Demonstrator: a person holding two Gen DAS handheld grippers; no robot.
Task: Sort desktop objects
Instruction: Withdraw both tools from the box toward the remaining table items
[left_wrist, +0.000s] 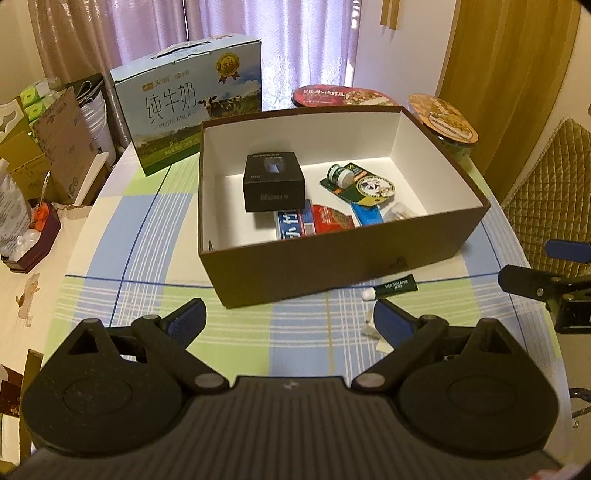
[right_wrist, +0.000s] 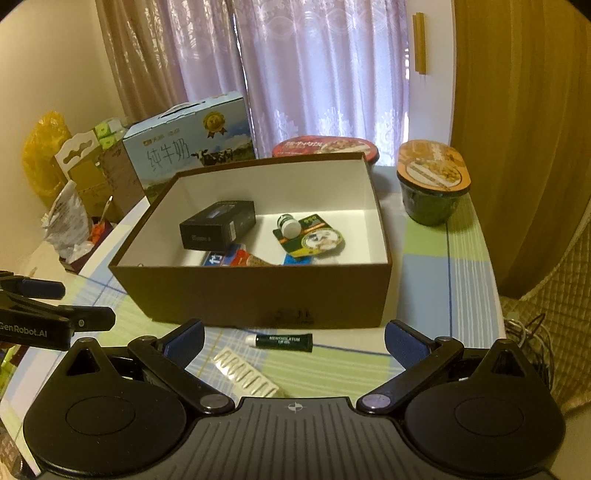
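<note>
Your dark green lip-balm tube (right_wrist: 283, 340) lies on the worktop (right_wrist: 424, 251) just ahead of your right claw (right_wrist: 293, 338), against the open brown cardboard box (right_wrist: 258, 295). Only that view shows the white blister strip (right_wrist: 245, 374) whole. Both your right and left claw (left_wrist: 288, 319) gape, empty.

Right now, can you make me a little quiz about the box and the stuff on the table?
1. True or false: the green tube lies inside the brown box.
2. What lies nearest the right claw? A) pill strip B) milk carton C) green cup
3. Are both claws open or shut?

Key: 1 false, it lies on the table in front of the box. 2 A. 3 open.
</note>
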